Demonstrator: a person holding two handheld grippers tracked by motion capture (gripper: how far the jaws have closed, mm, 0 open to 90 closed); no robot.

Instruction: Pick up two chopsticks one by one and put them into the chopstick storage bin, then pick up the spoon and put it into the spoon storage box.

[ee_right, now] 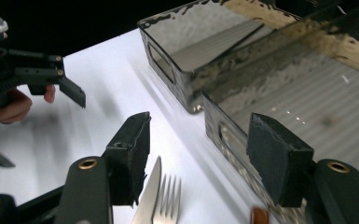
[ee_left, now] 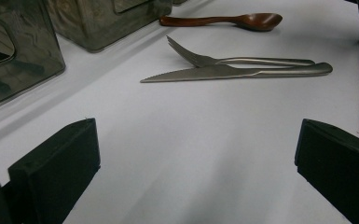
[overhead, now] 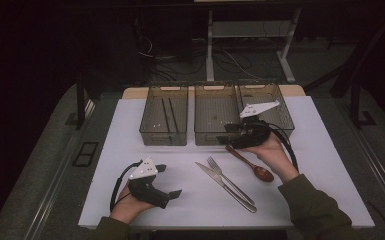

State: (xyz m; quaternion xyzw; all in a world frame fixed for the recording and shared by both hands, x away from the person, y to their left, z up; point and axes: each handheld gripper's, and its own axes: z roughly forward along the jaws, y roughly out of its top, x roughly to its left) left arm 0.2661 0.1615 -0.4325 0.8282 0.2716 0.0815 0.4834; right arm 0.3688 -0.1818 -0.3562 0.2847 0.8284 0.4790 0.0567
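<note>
right gripper is up by the near wall of the middle bin, held by the person's right hand; jaws spread apart w/ nothing between them, pads bare in the right gripper view. no earlier pic to compare. just below its tips lie the things nearest it: wooden spoon, handle end right under the gripper, bowl pointing back toward the wrist; fork and knife just to the gripper's left side, lying side by side and touching along their handles, tines and blade tip toward the bins. in the right gripper view the fork tines and knife tip sit between and below the jaws, not touched, and a bit of the spoon handle shows by the right-hand jaw. ahead of this gripper: middle bin, w/ the right bin beside it and the left bin farther off, which has 2 thin dark sticks inside, can't tell what they are. left gripper rests low on the white bench in the person's left hand, well apart from the cutlery, pointed toward it; jaws wide, nothing in them. in the left gripper view knife, fork and spoon lie ahead of it in that order, nearest first.
</note>
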